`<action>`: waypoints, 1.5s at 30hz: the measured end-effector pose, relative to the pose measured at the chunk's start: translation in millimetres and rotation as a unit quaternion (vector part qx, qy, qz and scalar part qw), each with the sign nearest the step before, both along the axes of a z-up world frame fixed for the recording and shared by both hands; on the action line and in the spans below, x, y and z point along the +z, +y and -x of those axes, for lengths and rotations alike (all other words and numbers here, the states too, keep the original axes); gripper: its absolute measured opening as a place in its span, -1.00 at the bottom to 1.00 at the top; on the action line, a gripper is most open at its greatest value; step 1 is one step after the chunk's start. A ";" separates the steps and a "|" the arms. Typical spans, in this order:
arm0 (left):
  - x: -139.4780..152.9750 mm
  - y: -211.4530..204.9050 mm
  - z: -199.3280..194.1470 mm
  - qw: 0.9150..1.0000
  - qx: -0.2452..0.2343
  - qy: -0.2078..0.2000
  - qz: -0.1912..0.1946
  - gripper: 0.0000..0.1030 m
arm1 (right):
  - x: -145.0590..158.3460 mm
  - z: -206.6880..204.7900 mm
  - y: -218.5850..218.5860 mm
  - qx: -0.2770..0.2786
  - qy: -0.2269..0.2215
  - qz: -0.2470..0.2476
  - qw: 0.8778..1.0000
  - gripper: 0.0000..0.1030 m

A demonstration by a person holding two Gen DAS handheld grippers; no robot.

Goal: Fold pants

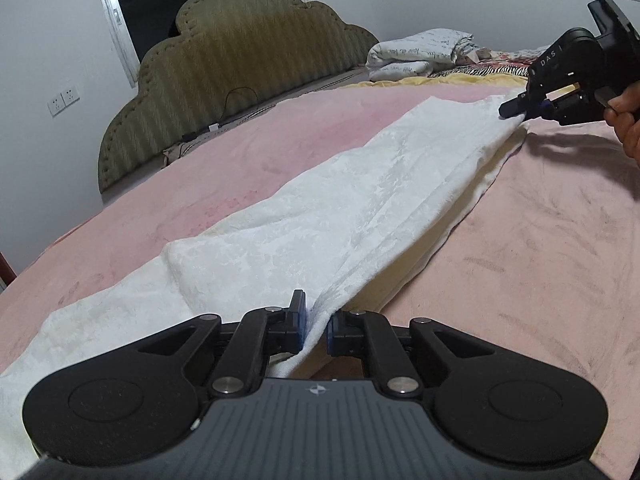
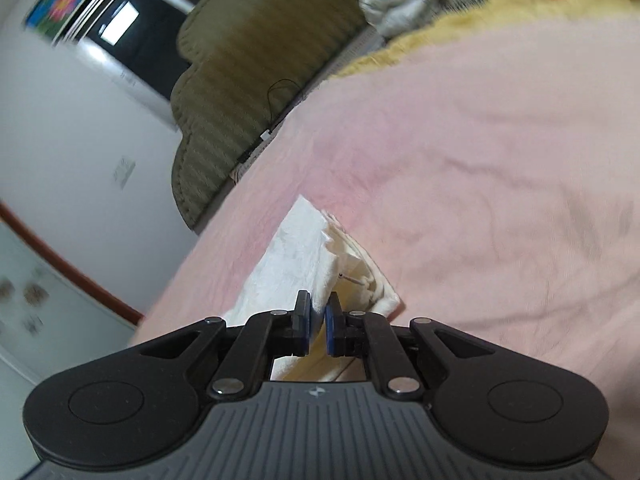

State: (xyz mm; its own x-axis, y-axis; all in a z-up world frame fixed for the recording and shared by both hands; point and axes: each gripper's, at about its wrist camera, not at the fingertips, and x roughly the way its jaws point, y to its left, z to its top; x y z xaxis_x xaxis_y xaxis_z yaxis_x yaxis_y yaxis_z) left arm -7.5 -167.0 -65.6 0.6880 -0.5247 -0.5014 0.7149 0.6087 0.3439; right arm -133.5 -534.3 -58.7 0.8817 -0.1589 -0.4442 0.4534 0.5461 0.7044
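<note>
**Two claws pinching white pants along one edge on a pink bed**

Left wrist view: The left claw [image 1: 316,326] is closing almost fully on a raised ridge of white pants [image 1: 344,200], with cloth squeezed between its blue pads [image 1: 303,328]. The pants are lying lengthwise across a pink blanket [image 1: 540,248] on the bed, already doubled leg over leg, with a cream inner layer showing along the near edge. At the far end, the right claw [image 1: 516,109] is nipping the same edge, held by a hand [image 1: 628,120] at the picture's border. A green padded headboard [image 1: 224,64] and a folded printed quilt [image 1: 420,54] are sitting behind.

Right wrist view: This picture is motion-blurred. The right claw [image 2: 318,320] is nearly closed, and a thin fold of the pants [image 2: 296,264] is passing between its pads. The bunched hem end is resting on the pink blanket [image 2: 480,160] just ahead.

Handling judgement: The fabric looks soft, light and plush, so it is likely sagging between the two holds and slipping from a shallow pinch. Gripping through both layers at the corners, and keeping the edge taut, seems best for carrying one end over to the other.
</note>
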 end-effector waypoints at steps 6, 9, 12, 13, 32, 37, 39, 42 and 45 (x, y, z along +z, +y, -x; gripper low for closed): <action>-1.7 -0.7 -1.1 1.000 0.003 0.000 -0.008 -0.54 | -16.8 9.5 -3.4 0.012 0.023 -0.003 1.000 -0.85; 3.9 4.1 1.4 1.000 0.009 -0.003 0.000 -0.28 | -12.5 16.0 -8.3 0.003 0.018 -0.013 1.000 -0.73; 18.0 16.9 1.3 0.998 -0.003 0.047 0.046 -0.02 | 4.8 30.3 -7.0 -0.080 0.035 0.044 0.995 -0.64; 23.3 21.6 0.3 0.995 -0.013 0.070 0.070 0.08 | 12.2 34.4 -3.4 -0.108 0.040 0.074 0.991 -0.63; 31.7 49.6 -72.9 0.955 0.231 0.122 0.138 0.40 | 26.3 -94.5 102.7 0.112 0.155 0.326 0.926 -0.36; 22.5 45.1 -73.8 0.957 0.244 0.111 0.113 0.53 | 15.3 -125.4 85.6 0.126 0.157 0.291 0.935 -0.34; 19.8 49.0 -71.8 0.958 0.242 0.102 0.114 0.63 | 9.6 -127.6 77.0 0.106 0.161 0.288 0.938 -0.34; 15.6 48.4 -76.4 0.954 0.251 0.114 0.118 0.86 | 18.7 -113.9 85.3 0.051 0.159 0.304 0.938 -0.28; 13.8 47.0 -78.1 0.955 0.249 0.118 0.110 1.00 | 23.5 -102.8 109.5 0.098 0.127 0.325 0.932 -0.24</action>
State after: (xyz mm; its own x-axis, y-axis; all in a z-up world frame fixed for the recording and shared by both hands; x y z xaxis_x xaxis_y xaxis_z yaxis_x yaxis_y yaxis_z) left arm 70.5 -120.0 -51.8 0.7610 -0.2725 -0.5888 0.3606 0.9321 0.0346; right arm -30.7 -424.8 -35.2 0.8019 -0.3138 -0.5084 0.4068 0.9100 0.0799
